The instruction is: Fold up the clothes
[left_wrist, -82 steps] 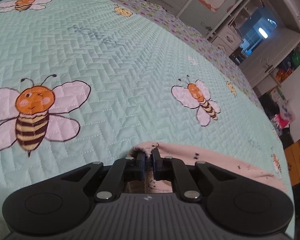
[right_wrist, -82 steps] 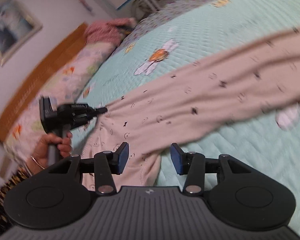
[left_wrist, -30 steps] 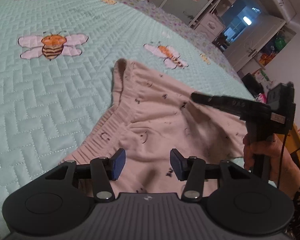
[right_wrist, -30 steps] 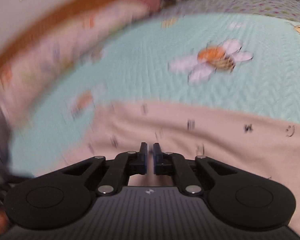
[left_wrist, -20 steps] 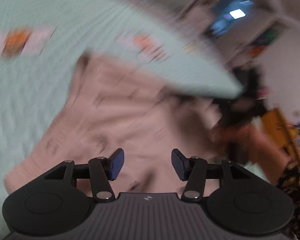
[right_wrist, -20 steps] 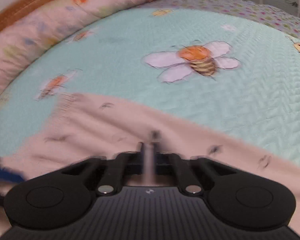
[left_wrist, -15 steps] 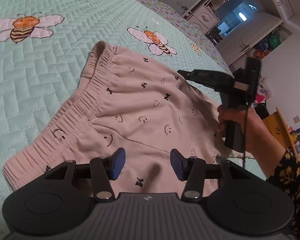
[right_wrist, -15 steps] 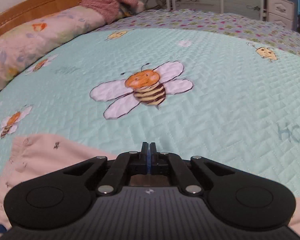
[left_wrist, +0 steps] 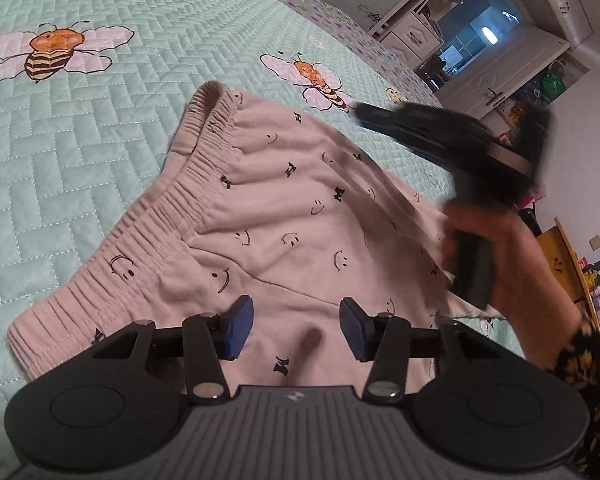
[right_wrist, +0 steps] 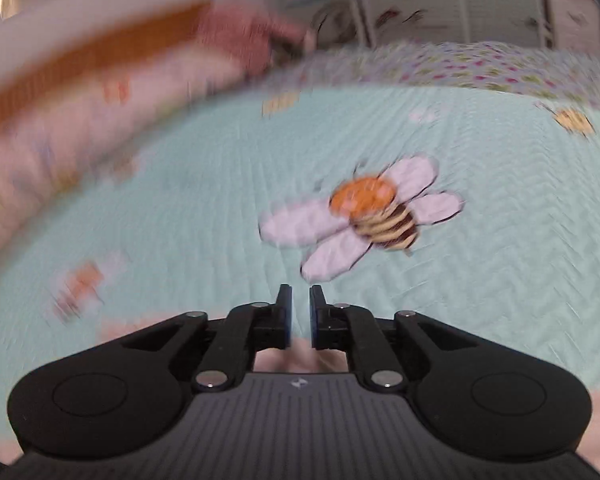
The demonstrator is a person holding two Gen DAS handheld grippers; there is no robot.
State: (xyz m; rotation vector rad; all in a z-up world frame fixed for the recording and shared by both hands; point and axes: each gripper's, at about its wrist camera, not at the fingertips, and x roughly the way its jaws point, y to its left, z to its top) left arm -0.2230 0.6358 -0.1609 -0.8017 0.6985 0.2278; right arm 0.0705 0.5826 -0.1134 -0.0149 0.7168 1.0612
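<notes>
Nearest in the left wrist view, the left tool (left_wrist: 297, 327) hovers over the lower part of the pink trousers (left_wrist: 268, 236) with its blue pads spread wide and nothing between them. The trousers lie on the quilted bee bedspread (left_wrist: 80, 128), their gathered waistband (left_wrist: 156, 216) running from the near left edge up toward the far corner, the smiley-print cloth fairly flat but creased toward the right. Further right, the right tool (left_wrist: 440, 132) is a dark blur above the cloth, gripped by the person's hand (left_wrist: 496, 248). In its own view the right tool (right_wrist: 300, 312) has its pads drawn close with a narrow gap; pink cloth shows just behind them, but whether they pinch it cannot be told through the blur.

This looks like an early step: the garment is laid out and smoothed, not yet folded. The next move likely calls for each tool to take a waistband corner or side edge, then carry one half across the other, keeping the cloth taut so that the creases do not get folded in.
</notes>
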